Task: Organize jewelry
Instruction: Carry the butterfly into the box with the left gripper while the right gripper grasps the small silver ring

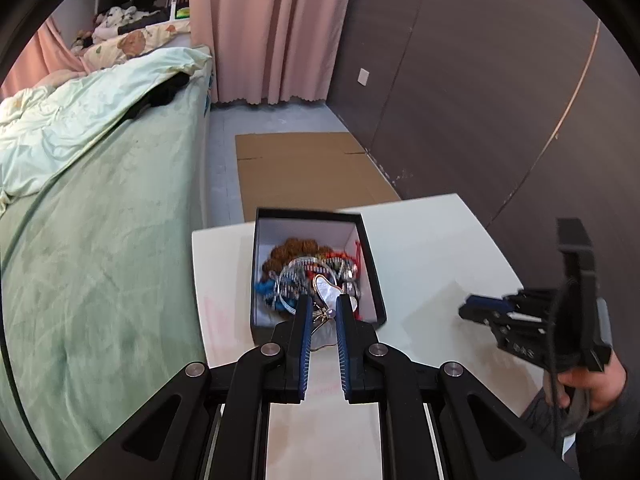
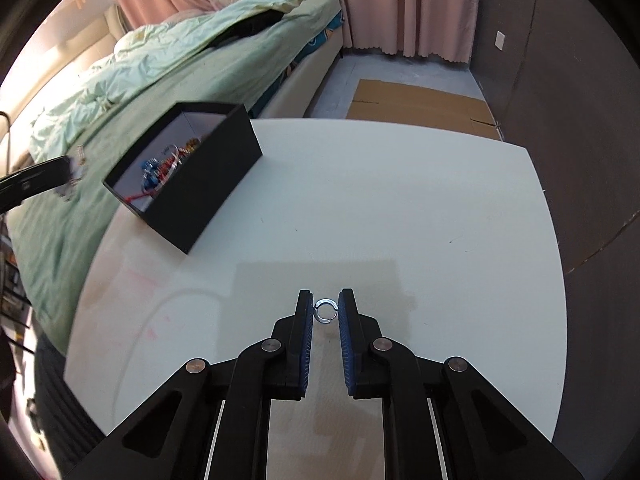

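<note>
Jewelry box [image 1: 374, 268]: black outside, white inside, no lid on it, sits on the white table [image 1: 432, 248] near the edge that faces the green-covered bed [image 1: 100, 240]. In the left wrist view its long axis runs straight away from the camera, toward the flattened cardboard [image 1: 304, 168] on the floor. In the right wrist view the box [image 2: 208, 184] shows a long black side wall, set diagonally, far end up and right.

Inside the box: a tangled pile [image 1: 308, 276] of brown beads, blue and red cord pieces, silver bangles. It fills the near and middle part.

Left gripper [image 1: 325, 312] hangs over the near end of the box, pointing steeply down, jaws nearly closed on a silver dangly piece [image 1: 325, 294] with a white shiny pendant. The piece hangs between the blue pads, its long axis roughly along the fingers. Exact contact points are hard to read.

Right gripper [image 2: 325, 309] is over bare tabletop, well apart from the box. Its jaws are closed in on a small silver ring [image 2: 326, 310], both pads touching its sides. The ring is an open band, its gap toward the lower right. It lies flat on the table or just above; I can't tell which.
</note>
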`<state>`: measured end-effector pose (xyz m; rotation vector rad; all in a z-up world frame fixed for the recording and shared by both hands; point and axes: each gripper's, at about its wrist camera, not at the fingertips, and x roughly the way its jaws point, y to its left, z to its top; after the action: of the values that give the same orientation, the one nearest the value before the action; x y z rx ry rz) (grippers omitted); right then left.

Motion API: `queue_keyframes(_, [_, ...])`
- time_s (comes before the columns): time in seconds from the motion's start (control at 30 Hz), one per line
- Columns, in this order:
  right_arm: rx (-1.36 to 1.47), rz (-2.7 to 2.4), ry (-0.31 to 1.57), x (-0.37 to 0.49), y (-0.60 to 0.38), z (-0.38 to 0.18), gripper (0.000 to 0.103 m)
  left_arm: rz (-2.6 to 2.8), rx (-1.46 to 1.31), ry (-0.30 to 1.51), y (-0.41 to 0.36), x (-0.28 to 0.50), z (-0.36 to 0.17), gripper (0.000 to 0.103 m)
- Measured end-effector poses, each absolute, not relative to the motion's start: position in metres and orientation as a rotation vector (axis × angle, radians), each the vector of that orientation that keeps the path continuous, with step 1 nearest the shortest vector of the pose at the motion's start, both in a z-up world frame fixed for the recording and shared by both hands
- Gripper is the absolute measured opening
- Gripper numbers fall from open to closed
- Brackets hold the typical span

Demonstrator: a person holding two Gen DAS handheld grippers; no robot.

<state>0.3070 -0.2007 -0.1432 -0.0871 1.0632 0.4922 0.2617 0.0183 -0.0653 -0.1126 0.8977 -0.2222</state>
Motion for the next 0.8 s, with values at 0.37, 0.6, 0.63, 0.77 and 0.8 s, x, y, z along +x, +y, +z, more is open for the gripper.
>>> queue_keyframes(0.37, [-0.033, 0.503, 0.986, 0.311, -0.214, -0.091, 0.014, -0.203, -0.152, 0.936, 0.013, 0.300, -0.065, 0.013])
queue_keyframes(0.6, [0.005, 0.544, 0.951, 0.316, -0.203, -0.068, 0.014, -0.200, -0.206, 0.925, 0.019, 0.302, -0.065, 0.069])
queue_keyframes(0.63, [0.005, 0.551, 0.948, 0.317, -0.199, -0.066, 0.014, -0.193, -0.216, 0.921, 0.022, 0.300, -0.065, 0.069])
queue_keyframes(0.77, [0.015, 0.592, 0.940, 0.324, -0.179, -0.059, 0.014, -0.167, -0.227, 0.927, 0.037, 0.295, -0.066, 0.069])
queue_keyframes(0.8, [0.017, 0.602, 0.938, 0.325, -0.174, -0.058, 0.014, -0.159, -0.231, 0.926, 0.042, 0.292, -0.066, 0.069])
